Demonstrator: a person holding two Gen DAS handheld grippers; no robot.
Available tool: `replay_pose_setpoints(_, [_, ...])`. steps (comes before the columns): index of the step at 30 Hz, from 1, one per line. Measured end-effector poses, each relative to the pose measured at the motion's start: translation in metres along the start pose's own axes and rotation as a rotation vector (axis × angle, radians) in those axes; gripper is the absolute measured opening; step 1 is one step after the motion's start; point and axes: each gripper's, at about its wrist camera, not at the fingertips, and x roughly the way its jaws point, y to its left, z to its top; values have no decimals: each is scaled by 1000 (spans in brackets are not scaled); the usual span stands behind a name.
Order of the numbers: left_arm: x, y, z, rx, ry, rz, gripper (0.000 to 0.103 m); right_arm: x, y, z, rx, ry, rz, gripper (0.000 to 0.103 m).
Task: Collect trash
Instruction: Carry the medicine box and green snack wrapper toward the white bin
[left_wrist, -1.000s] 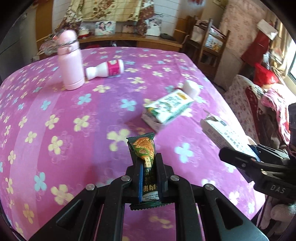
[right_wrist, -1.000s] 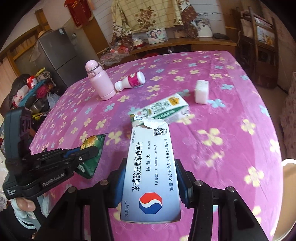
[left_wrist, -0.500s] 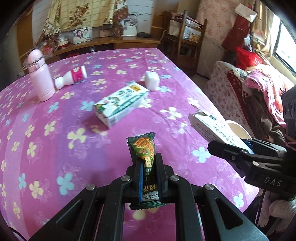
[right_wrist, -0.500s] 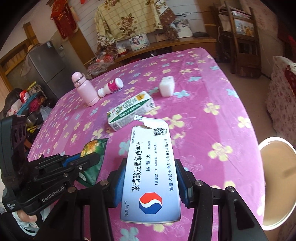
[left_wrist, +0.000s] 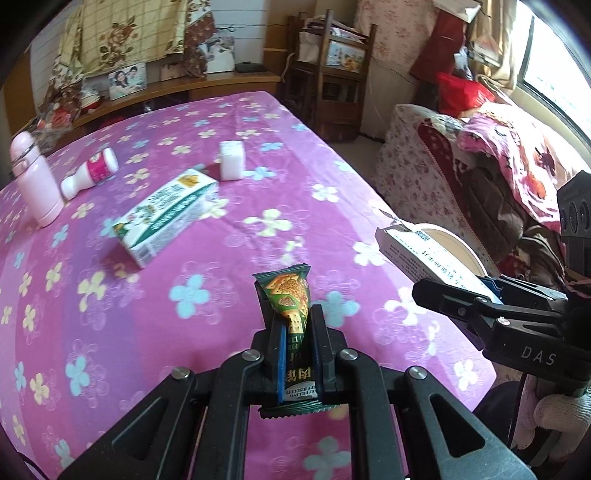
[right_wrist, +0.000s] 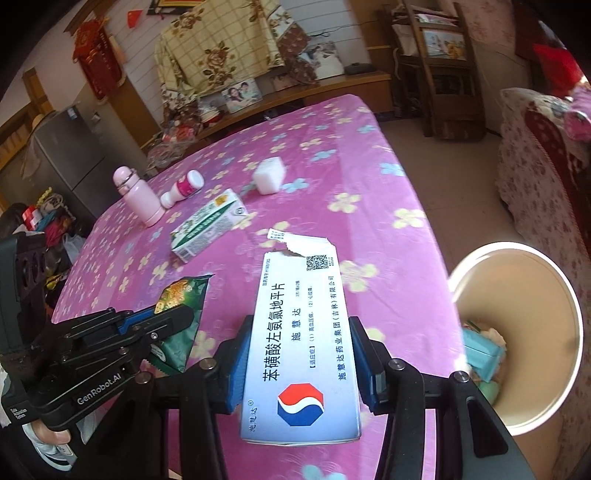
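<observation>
Pinching a green biscuit wrapper (left_wrist: 291, 314) upright, your left gripper (left_wrist: 295, 332) has its jaws nearly together on the packet's lower half; the printed top, with a cracker picture on it, sticks up past the fingertips, and the crimped bottom edge hangs below them. Your right gripper (right_wrist: 299, 354) clamps a flat white medicine box (right_wrist: 301, 343) by its two long sides between blue pads. The box shows black Chinese lettering, a red, white and blue octagon logo near you, and a torn flap with a QR code at the far end. Both pieces of trash are held above the near right corner of the pink flowered tablecloth (right_wrist: 388, 192). Just to the right of the box, beside the table, stands an open cream bin (right_wrist: 532, 280) with scraps lying in it. On the cloth farther away lie a green-and-white carton (left_wrist: 166, 218), a small white block (left_wrist: 231, 160), a tipped pink-labelled bottle (left_wrist: 90, 175) and a standing pink flask (left_wrist: 35, 181).
</observation>
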Motion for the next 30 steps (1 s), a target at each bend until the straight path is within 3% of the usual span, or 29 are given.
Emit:
replay_pose_setpoints(23, [44,-113,16,121,74,-163,12,-43,-134,-32,230,-23,-131,51])
replay_pose_setpoints(30, [54,-141,20,149,86,-180,12,-46,-167,-43,285,-17,-162,51])
